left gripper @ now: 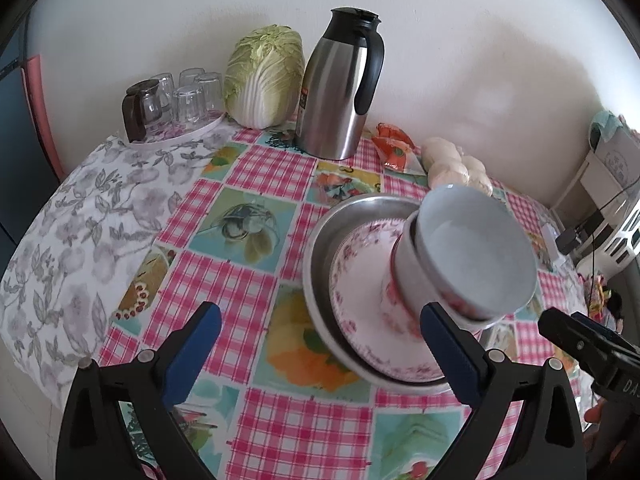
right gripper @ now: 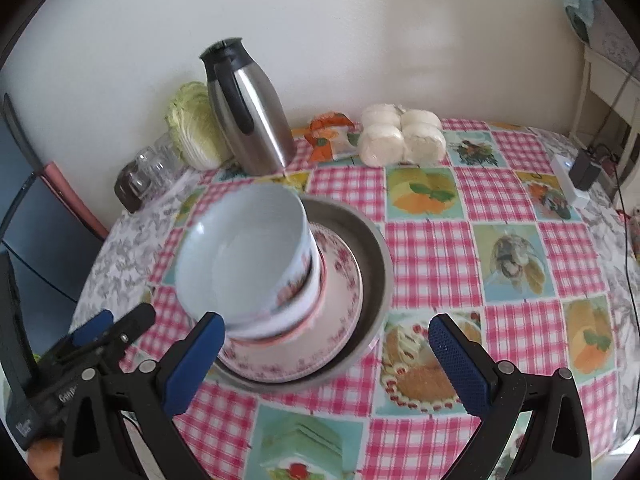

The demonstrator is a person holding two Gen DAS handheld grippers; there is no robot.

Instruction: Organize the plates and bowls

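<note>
A stack stands on the checked tablecloth: a steel dish (left gripper: 352, 208) at the bottom, a pink-flowered plate (left gripper: 360, 264) in it, then nested bowls with a white bowl (left gripper: 476, 248) on top. The stack also shows in the right wrist view, with the steel dish (right gripper: 372, 248), the plate (right gripper: 344, 280) and the white bowl (right gripper: 240, 248). My left gripper (left gripper: 320, 320) is open and empty, just in front and left of the stack. My right gripper (right gripper: 326, 330) is open and empty, in front of the stack, its left fingertip (right gripper: 208, 328) close by the bowls.
At the back by the wall stand a steel thermos jug (left gripper: 340, 84), a napa cabbage (left gripper: 264, 76), a tray of upturned glasses (left gripper: 176, 100), an orange packet (left gripper: 394, 148) and steamed buns (right gripper: 400, 136). A charger (right gripper: 576, 176) lies at the table's right edge.
</note>
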